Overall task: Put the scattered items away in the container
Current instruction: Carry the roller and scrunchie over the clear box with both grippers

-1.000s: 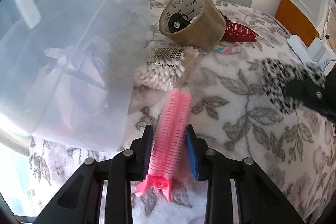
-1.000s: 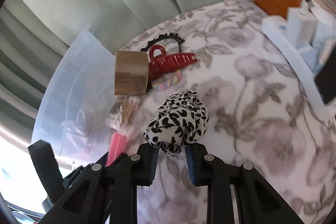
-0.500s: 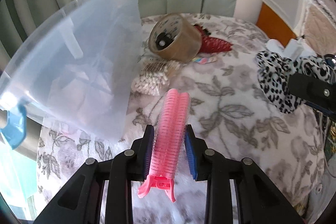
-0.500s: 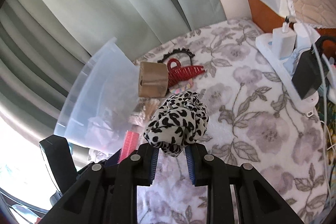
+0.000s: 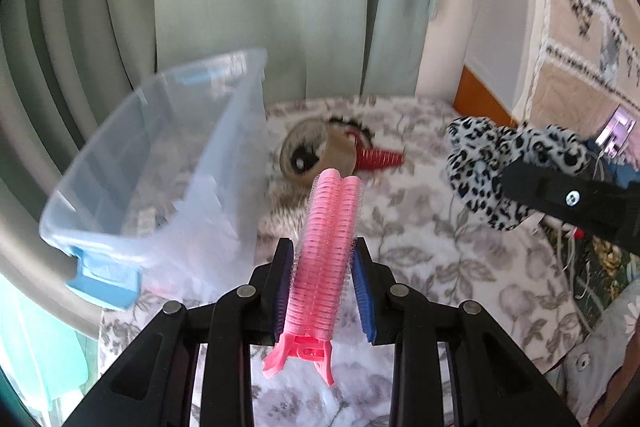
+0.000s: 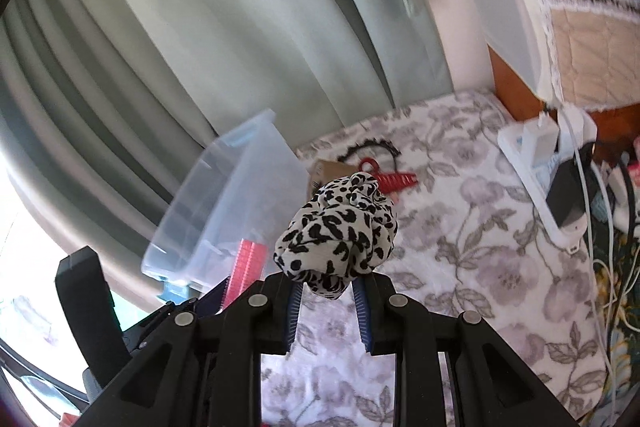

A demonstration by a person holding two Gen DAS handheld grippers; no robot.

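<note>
My left gripper (image 5: 322, 281) is shut on a pink hair-roller clip (image 5: 326, 251) that sticks forward, held above the floral blanket. My right gripper (image 6: 326, 301) is shut on a black-and-white spotted scrunchie (image 6: 340, 231), also lifted clear of the bed; the scrunchie (image 5: 492, 171) shows at the right of the left wrist view. The clear plastic container (image 5: 160, 179) with blue latches stands at the left, below and ahead of both grippers, and in the right wrist view the container (image 6: 228, 203) is left of the scrunchie. Beyond it lie a brown tape roll (image 5: 316, 155), a red claw clip (image 5: 378, 159) and a black hair band (image 6: 368, 149).
A floral blanket (image 6: 460, 267) covers the bed. A white power strip with chargers and cables (image 6: 560, 179) lies at the right edge. Green curtains (image 5: 240, 7) hang behind the container. The cotton-swab packet is mostly hidden behind the pink clip.
Both grippers have risen with their items and tilted, so the container's open top and more of the curtain and wall come into view. The grips have not changed.
</note>
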